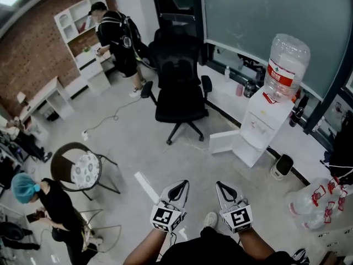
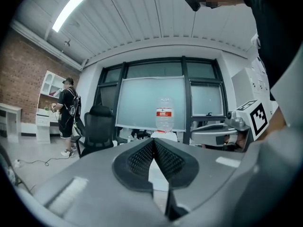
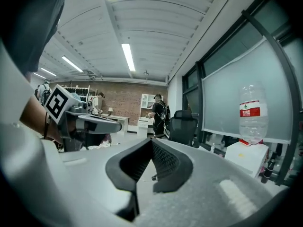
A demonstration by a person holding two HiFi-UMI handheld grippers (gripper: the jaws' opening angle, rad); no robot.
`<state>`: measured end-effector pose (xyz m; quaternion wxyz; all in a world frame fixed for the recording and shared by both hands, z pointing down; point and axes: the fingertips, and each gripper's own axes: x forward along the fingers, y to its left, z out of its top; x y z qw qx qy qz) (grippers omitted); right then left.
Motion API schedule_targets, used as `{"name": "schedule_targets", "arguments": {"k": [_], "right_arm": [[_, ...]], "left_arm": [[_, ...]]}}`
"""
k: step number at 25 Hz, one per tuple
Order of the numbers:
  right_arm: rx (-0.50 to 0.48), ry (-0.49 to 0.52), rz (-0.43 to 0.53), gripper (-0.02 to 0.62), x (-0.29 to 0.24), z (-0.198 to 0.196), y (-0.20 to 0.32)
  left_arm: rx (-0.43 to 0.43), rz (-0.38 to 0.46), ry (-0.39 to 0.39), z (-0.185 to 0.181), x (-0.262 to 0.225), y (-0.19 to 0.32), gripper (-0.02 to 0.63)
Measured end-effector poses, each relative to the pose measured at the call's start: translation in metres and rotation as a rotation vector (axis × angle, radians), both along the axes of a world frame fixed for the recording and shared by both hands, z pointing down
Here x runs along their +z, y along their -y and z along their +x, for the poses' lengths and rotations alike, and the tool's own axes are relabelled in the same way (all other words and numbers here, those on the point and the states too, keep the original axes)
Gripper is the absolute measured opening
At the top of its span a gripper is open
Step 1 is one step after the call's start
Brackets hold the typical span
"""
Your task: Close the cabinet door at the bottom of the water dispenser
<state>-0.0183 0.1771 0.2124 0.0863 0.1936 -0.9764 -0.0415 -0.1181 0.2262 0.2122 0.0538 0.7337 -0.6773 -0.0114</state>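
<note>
- In the left gripper view, the lower part of the water dispenser [image 2: 163, 135] and its door are hidden behind the fingers [image 2: 137, 160]. Only the bottle [image 2: 164, 115] and the white top show.
- In the head view, both forearms are cut off at the bottom edge. The inside of the cabinet cannot be made out.
- The cabinet door [image 1: 224, 142] stands open. It is swung out over the floor [image 1: 138, 148] from the dispenser's base, at the floor's edge under the window wall.
- The left gripper [image 1: 185, 183] has its fingers clenched tip to tip, with nothing between them.
- The right gripper [image 1: 219, 184] is likewise clenched and empty, its fingers [image 3: 163, 161] meeting at the tips.
- Both grippers are held side by side, about level, and point toward the dispenser, well apart from it.
- A black office chair [image 1: 179, 87] stands near the open door.
</note>
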Motion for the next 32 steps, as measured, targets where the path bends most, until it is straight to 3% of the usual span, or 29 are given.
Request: {"name": "schedule_targets", "arguments": {"k": [9, 17, 25, 32], "right_arm": [[-0.018, 0.047, -0.025, 0.002, 0.001, -0.005, 0.086], [-0.009, 0.111, -0.063, 0.002, 0.007, -0.004, 0.113], [0.11, 0.148, -0.095, 0.002, 0.012, 0.024, 0.145], [0.168, 0.066, -0.018, 0.002, 0.013, 0.021, 0.169]], "left_arm": [[-0.014, -0.024, 0.038, -0.006, -0.003, 0.082, 0.018], [-0.006, -0.037, 0.096, -0.005, -0.011, 0.109, 0.018], [0.047, -0.1, 0.108, -0.004, 0.001, 0.135, 0.018], [0.081, -0.049, 0.079, -0.016, 0.008, 0.176, 0.018]]}}
